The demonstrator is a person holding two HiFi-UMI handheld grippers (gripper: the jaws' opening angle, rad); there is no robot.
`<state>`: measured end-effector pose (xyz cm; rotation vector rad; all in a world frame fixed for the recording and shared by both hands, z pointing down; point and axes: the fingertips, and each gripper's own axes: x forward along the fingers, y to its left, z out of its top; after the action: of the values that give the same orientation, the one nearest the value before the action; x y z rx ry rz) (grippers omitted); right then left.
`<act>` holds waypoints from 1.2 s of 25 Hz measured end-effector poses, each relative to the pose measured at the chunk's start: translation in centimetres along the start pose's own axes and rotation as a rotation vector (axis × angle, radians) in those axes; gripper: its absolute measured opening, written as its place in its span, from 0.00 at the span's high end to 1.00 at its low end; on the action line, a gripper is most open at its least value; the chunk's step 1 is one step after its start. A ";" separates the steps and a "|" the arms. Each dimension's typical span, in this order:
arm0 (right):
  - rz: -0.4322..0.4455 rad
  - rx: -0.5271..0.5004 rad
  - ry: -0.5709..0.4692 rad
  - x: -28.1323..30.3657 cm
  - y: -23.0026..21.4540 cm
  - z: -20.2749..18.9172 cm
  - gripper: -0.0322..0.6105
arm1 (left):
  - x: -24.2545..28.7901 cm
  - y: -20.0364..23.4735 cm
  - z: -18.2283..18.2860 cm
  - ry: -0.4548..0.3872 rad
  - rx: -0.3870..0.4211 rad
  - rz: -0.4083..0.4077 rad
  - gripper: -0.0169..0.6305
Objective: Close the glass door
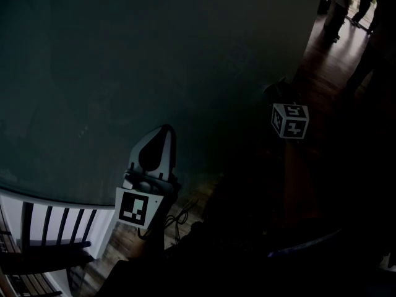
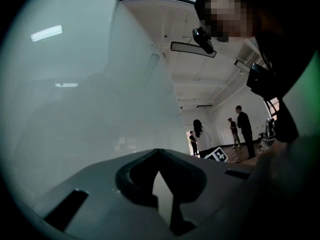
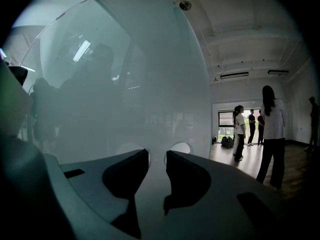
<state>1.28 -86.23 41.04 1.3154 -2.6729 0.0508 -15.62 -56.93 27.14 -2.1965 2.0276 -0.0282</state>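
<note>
The glass door (image 1: 154, 60) is a large grey-green pane that fills the upper left of the head view. My left gripper (image 1: 163, 130) points at the pane, its tips close to the glass, and I cannot tell if they touch. In the left gripper view its jaws (image 2: 159, 153) meet at a point with nothing held, and the door (image 2: 90, 109) stands to the left. Of my right gripper only the marker cube (image 1: 289, 120) shows in the dark, near the door's right edge. The right gripper (image 3: 157, 155) faces the glass (image 3: 150, 84), with a narrow empty gap between its jaws.
Several people (image 3: 272, 129) stand on the wooden floor (image 3: 250, 159) beyond the door's free edge, near a bright far window. A white frame with dark slats (image 1: 49, 228) sits low at the left, below the glass. A cable (image 1: 179, 218) lies on the floor there.
</note>
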 end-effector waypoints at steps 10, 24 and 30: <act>0.023 -0.031 0.032 -0.8 -0.4 -0.2 0.76 | 0.3 -0.1 0.3 -0.012 -0.016 -0.025 0.97; 0.048 -0.006 0.043 -0.7 -0.2 0.0 0.76 | 0.3 -0.1 0.8 -0.028 -0.018 -0.027 0.97; 0.038 0.000 0.040 -1.0 -0.4 0.1 0.76 | 0.4 -0.4 0.9 -0.029 -0.024 -0.052 0.97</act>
<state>2.17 -85.71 40.79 1.2503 -2.6648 0.0801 -15.08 -57.24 26.25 -2.2502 1.9659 0.0219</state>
